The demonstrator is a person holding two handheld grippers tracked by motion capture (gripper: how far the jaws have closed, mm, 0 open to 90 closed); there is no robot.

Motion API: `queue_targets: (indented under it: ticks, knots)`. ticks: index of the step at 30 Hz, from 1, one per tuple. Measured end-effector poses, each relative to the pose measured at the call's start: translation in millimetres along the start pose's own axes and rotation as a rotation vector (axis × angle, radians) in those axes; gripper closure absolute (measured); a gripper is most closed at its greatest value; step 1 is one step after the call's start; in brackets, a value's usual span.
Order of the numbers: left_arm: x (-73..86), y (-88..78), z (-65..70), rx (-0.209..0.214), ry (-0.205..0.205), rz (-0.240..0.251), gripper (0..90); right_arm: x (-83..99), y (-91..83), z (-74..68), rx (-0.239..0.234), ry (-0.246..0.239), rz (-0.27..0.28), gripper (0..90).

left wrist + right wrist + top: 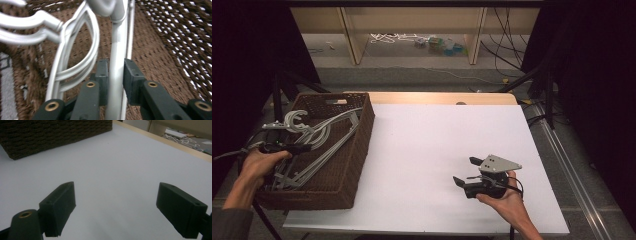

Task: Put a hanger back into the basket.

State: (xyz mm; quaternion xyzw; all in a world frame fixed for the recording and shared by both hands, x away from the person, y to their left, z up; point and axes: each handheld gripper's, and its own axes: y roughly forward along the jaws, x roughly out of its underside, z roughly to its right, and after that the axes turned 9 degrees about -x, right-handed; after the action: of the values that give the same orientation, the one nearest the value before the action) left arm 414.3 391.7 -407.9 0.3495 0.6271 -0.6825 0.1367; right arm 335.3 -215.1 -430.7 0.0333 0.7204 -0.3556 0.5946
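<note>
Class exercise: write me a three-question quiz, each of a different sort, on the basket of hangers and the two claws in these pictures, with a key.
1. True or false: the right claw holds a hanger.
2. What does the left claw have between its pads? A) a grey hanger bar B) the basket rim C) a cable
3. Fill in: the hangers lie in a woven brown ____.

Key:
1. False; it is open above the white table.
2. A; the grey hanger bar.
3. basket.

Glossy grey plastic hangers point(116, 62), rough woven basket point(357, 150)
</note>
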Motion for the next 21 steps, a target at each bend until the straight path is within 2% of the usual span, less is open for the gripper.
queue_targets:
  ticks: [2, 4, 5, 6, 7, 8, 9, 11, 14, 15, 16, 17, 18, 19, 20, 21]
  knots:
    - [0.6, 2.1, -1.1, -0.017, -0.025, 0.011, 71.7, 0.0, 0.1, -0.1, -0.002, -0.001, 0.0, 16.6]
    - [0.4, 2.4, -2.1, -0.029, -0.036, 0.0, 70.1, 0.1, 0.1, -0.1, -0.002, -0.001, -0.001, 16.6]
    - [1.3, 3.0, -2.3, -0.057, -0.065, 0.017, 68.8, 0.1, 0.1, 0.0, -0.001, 0.001, 0.0, 16.6]
    - [1.3, 3.0, -2.3, -0.057, -0.065, 0.017, 67.5, 0.1, 0.1, 0.0, -0.001, 0.001, 0.0, 16.6]
    - [2.3, 2.5, -3.6, -0.081, -0.102, 0.036, 66.4, 0.1, 0.1, 0.1, -0.002, 0.002, 0.0, 16.6]
    - [2.3, 2.5, -3.6, -0.081, -0.102, 0.036, 65.3, 0.1, 0.1, 0.1, -0.002, 0.002, 0.0, 16.6]
    - [2.8, 0.2, -5.9, -0.097, -0.119, 0.044, 62.6, 0.3, 0.1, 0.1, -0.001, 0.002, -0.001, 16.6]
    - [2.3, -6.7, -9.2, -0.125, -0.115, 0.031, 58.9, 0.2, 0.2, 0.1, -0.001, 0.003, -0.001, 16.6]
    - [2.0, -10.7, -9.6, -0.134, -0.122, 0.047, 56.5, 0.5, 1.3, -0.1, 0.002, 0.003, 0.01, 16.6]
    - [0.9, -15.3, -8.2, -0.14, -0.132, 0.069, 53.9, 0.3, 0.3, 0.0, -0.002, 0.005, -0.002, 16.6]
    - [0.9, -15.3, -8.2, -0.14, -0.132, 0.069, 51.3, 0.3, 0.3, 0.0, -0.001, 0.003, -0.002, 16.6]
    - [-1.0, -20.4, -5.0, -0.146, -0.152, 0.097, 47.4, 0.4, 0.9, 0.0, -0.001, 0.003, 0.006, 16.6]
    - [-1.0, -20.4, -5.0, -0.146, -0.152, 0.097, 44.4, 0.4, 0.9, 0.0, -0.001, 0.003, 0.006, 16.6]
    - [-4.0, -26.4, 1.3, -0.147, -0.172, 0.149, 41.6, 0.2, 1.0, 0.0, 0.001, 0.003, 0.008, 16.6]
    - [-4.0, -26.4, 1.3, -0.147, -0.172, 0.149, 39.2, 0.2, 1.0, 0.0, 0.001, 0.003, 0.008, 16.6]
    - [-7.3, -33.8, 8.2, -0.155, -0.189, 0.186, 36.4, 0.3, 0.3, -0.1, -0.001, 0.005, 0.002, 16.6]
